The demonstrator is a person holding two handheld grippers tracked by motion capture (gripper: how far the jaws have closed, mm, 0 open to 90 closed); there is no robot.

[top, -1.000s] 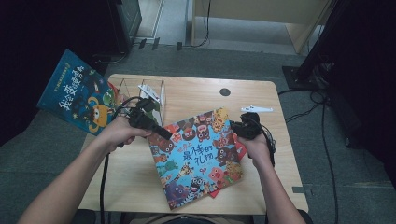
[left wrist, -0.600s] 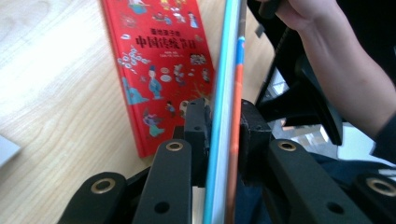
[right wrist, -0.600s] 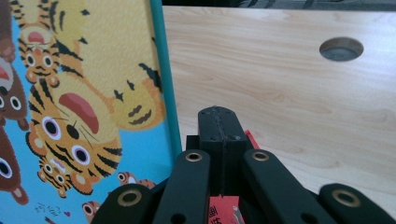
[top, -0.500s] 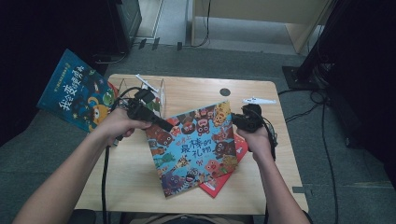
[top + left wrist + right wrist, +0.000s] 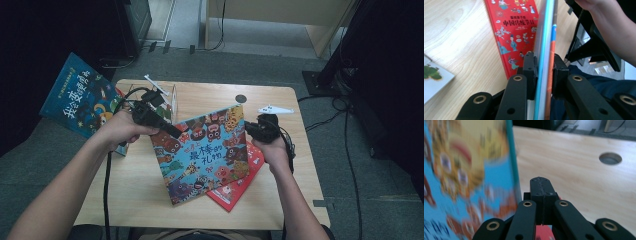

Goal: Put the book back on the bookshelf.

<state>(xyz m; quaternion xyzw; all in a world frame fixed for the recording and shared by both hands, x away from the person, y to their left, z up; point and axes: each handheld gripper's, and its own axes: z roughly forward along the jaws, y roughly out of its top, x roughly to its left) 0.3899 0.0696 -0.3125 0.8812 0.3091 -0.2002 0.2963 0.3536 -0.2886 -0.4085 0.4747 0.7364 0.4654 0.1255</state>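
A blue picture book with cartoon animals on its cover stands tilted up off the table. My left gripper is shut on the book's upper left edge. In the left gripper view the book's edge runs straight between the two pads, and my left gripper presses it from both sides. A red book lies flat under the blue one, with its cover showing. My right gripper is shut and empty at the blue book's right edge. In its own view my right gripper has the blurred cover to its left.
A second blue book leans off the table's left side. A clear plastic stand stands at the back left. A white three-cornered plate sits by the right hand. The wooden table has a round cable hole.
The left gripper has risen with the blue book's edge, tipping the book up steeper and showing more of the red book beneath. The right gripper has stayed in place.
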